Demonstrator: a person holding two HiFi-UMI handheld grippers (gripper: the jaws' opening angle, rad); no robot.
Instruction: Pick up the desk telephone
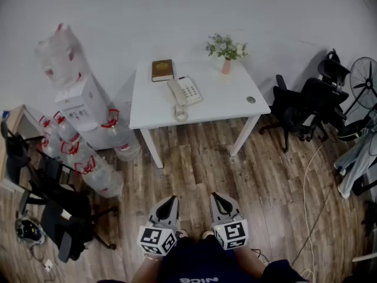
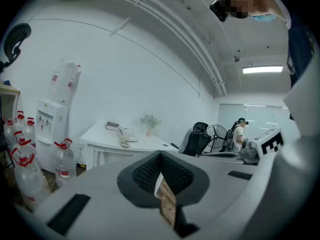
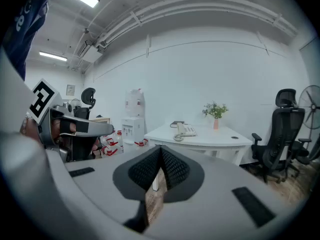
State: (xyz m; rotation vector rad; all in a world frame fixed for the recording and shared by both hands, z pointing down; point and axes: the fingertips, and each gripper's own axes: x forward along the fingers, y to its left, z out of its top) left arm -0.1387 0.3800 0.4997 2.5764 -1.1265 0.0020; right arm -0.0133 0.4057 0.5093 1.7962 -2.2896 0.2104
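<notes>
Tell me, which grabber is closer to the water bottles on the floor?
Left. In the head view the left gripper is down and right of the water bottles, apart from them; the right gripper is beside it on the far side, farther away.

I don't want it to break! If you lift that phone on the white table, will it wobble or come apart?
The handset seems only to rest on the telephone, so it may slide off if tilted. Its curly cord looks floppy and would likely dangle. The telephone itself looks stiff, probably light.
</notes>
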